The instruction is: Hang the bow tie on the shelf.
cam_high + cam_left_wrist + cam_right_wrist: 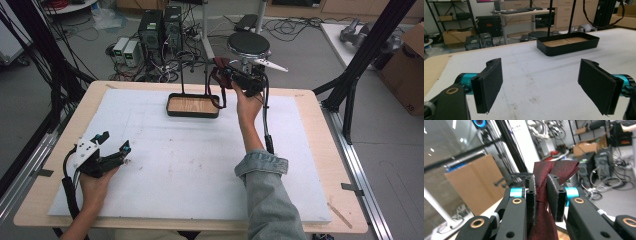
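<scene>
- Toward the far middle of the desk [310, 165], on its white mat [190, 165], sits a shallow black tray [193, 105] with a bare wooden floor; nothing lies in it in the high view or the left gripper view.
- Two thin black rods [182, 75] rise at the tray's far side.
- Just right of the tray, the right hand-held gripper [225, 74] is held up above the desk's far edge, its jaws pinching a dark red patterned necktie [549, 173].
- Seen along those jaws, the necktie's folded part stands above the pads and the rest hangs down between them.
- From above, a loop of the necktie [217, 95] droops beside the tray's right end; whether it touches the rim cannot be told.
- At the near left, the left hand-held gripper [113, 142] rests low over the mat, jaws spread wide and holding nothing.
- Its own camera looks across the bare mat to the tray [568, 47], well apart from it.
- A denim sleeve [265, 180] covers the right forearm.
</scene>
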A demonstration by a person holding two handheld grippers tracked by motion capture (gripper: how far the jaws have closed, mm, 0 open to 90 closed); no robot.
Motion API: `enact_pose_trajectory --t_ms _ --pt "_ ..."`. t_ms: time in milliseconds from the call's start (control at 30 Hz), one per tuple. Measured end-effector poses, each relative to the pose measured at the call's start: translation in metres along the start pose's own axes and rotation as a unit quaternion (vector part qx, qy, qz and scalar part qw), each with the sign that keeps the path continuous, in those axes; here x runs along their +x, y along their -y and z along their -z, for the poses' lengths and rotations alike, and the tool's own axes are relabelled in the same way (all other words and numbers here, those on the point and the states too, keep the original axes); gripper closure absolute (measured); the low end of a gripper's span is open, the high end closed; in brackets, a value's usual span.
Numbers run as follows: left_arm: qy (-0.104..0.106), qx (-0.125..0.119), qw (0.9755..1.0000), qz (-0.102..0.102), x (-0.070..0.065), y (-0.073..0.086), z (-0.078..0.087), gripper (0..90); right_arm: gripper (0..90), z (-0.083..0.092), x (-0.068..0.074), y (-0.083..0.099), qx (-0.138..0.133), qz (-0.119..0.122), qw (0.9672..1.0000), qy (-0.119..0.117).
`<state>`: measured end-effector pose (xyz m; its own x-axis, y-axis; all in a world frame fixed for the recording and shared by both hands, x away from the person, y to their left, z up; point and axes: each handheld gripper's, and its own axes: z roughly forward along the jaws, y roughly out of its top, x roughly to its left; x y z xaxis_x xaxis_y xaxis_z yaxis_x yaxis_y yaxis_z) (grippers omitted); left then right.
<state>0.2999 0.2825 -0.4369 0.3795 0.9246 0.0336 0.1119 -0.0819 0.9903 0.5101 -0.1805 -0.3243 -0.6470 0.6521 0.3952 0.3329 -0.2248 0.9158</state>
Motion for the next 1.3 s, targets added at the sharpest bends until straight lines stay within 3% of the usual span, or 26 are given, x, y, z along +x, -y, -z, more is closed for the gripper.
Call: enact_pose_trajectory --t_ms 167,567,900,1300 --pt "0.000 0.000 1.0000 0.000 0.000 0.000 0.000 20.3 78.1 0.000 -0.010 0.005 0.014 -0.010 0.9997 0.016" --pt "0.000 -0.001 1.0000 0.000 0.000 0.000 0.000 20.3 78.1 -0.001 -0.019 0.014 0.026 -0.027 0.9988 0.031" --pt "0.000 -0.001 1.0000 0.000 0.000 0.000 0.000 20.3 77.8 0.001 -0.030 0.026 0.030 -0.049 0.9979 0.030" --pt "0.000 -0.001 1.0000 -0.001 0.000 0.000 0.000 20.3 72.1 0.000 -0.027 0.026 0.034 -0.038 0.9981 0.034"
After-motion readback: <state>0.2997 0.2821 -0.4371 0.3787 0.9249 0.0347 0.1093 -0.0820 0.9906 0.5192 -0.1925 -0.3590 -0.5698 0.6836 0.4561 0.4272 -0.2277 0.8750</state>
